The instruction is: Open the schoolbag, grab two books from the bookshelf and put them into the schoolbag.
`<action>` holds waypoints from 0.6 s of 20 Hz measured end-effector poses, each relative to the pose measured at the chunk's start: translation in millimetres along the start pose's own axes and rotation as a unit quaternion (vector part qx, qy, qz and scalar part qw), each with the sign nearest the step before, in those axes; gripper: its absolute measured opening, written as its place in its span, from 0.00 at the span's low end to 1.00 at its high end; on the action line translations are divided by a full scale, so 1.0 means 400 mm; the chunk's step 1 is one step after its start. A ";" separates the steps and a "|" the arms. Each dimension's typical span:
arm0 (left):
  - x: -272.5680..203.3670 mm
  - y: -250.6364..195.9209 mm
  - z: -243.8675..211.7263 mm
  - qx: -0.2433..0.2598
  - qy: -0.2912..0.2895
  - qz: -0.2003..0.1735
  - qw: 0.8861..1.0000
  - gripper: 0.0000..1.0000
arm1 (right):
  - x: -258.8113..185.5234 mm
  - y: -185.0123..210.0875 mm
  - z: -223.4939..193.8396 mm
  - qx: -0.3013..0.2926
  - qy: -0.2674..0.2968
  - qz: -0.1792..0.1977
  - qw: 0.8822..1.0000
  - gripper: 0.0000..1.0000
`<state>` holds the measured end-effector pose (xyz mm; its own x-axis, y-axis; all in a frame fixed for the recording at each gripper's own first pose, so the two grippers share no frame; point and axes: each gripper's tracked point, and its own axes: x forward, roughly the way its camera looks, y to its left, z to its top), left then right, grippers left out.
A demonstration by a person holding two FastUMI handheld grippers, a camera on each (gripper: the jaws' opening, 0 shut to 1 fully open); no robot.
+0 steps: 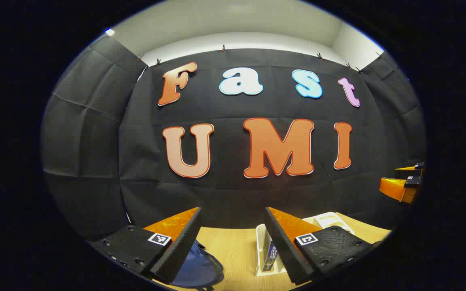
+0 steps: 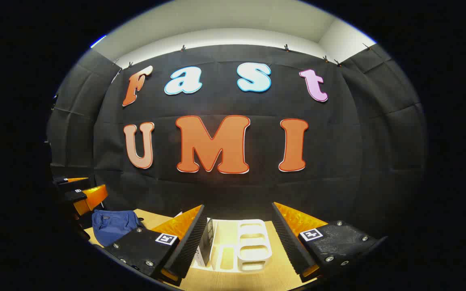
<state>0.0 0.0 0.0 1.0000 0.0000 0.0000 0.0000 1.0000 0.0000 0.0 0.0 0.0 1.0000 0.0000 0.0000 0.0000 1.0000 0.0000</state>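
Left gripper view puts my left gripper (image 1: 233, 242) wide apart and empty above the table (image 1: 233, 246), the blue schoolbag (image 1: 196, 268) just below. My right gripper (image 2: 239, 242), also spread with nothing held, hangs over the white bookshelf (image 2: 251, 246) and its books (image 2: 205, 242). I judge the upright books could topple if a finger clips the rack.

Both tools hang above the counter (image 2: 233, 279) with jaws apart, open air ahead. Below the right tool (image 2: 237, 242) stands the white bookshelf (image 2: 253, 246); the schoolbag (image 2: 113, 226) lies well to its left.
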 end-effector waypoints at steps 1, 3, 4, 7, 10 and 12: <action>-0.004 -0.008 0.000 0.004 -0.003 0.004 1.000 0.96 | -0.001 -0.001 -0.007 0.001 0.001 0.008 1.000 0.94; -0.013 -0.027 -0.007 0.012 -0.004 0.013 1.000 0.95 | -0.002 0.010 -0.030 0.006 0.005 0.029 1.000 0.94; -0.019 -0.045 -0.013 0.012 -0.001 0.015 1.000 0.95 | -0.003 0.020 -0.039 0.006 0.007 0.040 0.999 0.94; -0.032 -0.083 -0.035 0.006 0.009 0.010 1.000 0.96 | 0.007 0.024 -0.060 0.004 0.019 0.051 0.999 0.94; 0.000 -0.092 -0.016 0.013 -0.004 -0.006 1.000 0.99 | 0.016 0.043 -0.041 0.015 0.006 0.052 0.999 0.94; 0.028 -0.082 -0.014 0.021 -0.003 -0.018 1.000 0.99 | 0.035 0.054 -0.042 0.008 0.008 0.039 0.999 0.94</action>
<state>11.2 -32.9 -5.5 0.9993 -0.0358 0.0062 0.0355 0.9984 0.0431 13.9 21.5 -16.9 0.9968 0.0786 -0.0152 -0.0783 0.9968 0.0161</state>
